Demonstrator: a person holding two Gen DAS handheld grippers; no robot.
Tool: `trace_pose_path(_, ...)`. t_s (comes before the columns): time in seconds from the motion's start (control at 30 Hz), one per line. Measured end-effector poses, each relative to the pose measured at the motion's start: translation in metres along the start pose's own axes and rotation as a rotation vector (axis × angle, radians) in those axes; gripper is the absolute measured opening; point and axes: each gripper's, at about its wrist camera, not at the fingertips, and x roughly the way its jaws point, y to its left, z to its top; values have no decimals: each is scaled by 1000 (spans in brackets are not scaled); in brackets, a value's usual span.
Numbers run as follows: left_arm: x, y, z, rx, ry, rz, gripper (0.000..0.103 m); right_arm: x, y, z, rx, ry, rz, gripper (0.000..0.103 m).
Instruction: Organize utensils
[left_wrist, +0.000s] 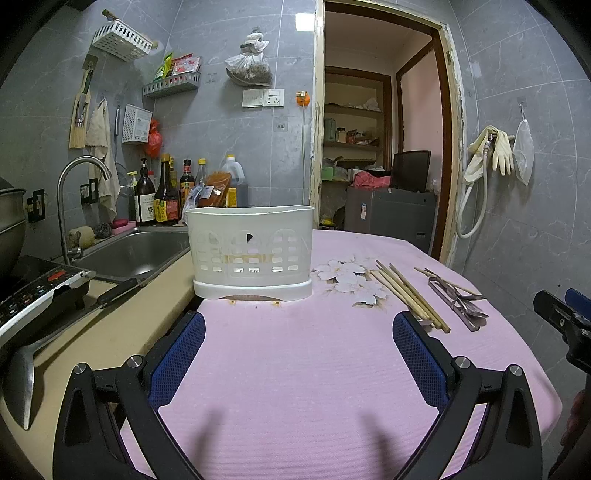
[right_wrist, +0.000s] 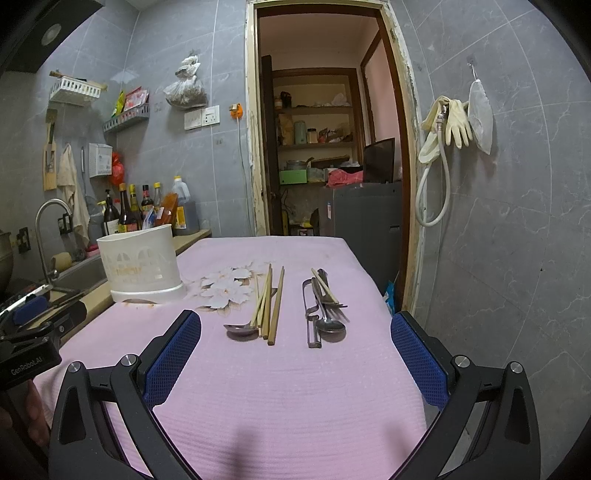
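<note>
Utensils: two loose groups lie flat on the pink cloth (right_wrist: 295, 387) over the tabletop, right of centre, untouched.
Right gripper (right_wrist: 295, 339): nearest, low over the cloth; blue-padded fingers (right_wrist: 173, 354) spread wide and holding nothing.
Left gripper (left_wrist: 299, 343): likewise released and empty, fingers (left_wrist: 177, 354) apart, facing the holder.
Spoon (right_wrist: 242, 330): steel, bowl toward the near edge, its handle tucked under the chopsticks.
Chopsticks (right_wrist: 267, 306): pale wooden sticks in a fanned bundle, ends near, running away from the camera.
Peeler (right_wrist: 313, 321): metal, just right of the chopsticks and apart from them, lengthwise.
Second spoon (right_wrist: 331, 325): touching the peeler's right side, with a fork (right_wrist: 334, 304) and one stray chopstick lying across the pile.
Holder (left_wrist: 251, 253): white plastic caddy with slotted, arched cut-outs, upright at the far left of the cloth beside the sink (left_wrist: 136, 254); its inside cannot be seen.
</note>
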Motion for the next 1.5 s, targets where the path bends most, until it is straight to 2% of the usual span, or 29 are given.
trace_pose_path(1.23,14,0,-10,1,31,-2,100,12,-3,-10,8,36,1,103)
trace_pose_path(1.37,19,-1,-4,1,45,-8,99,16,-4,-7,3,48,3,103)
trace_pose_path(1.5,26,-1,9,-4,36,-26,100,21,-1,0,-56,42,-4,103)
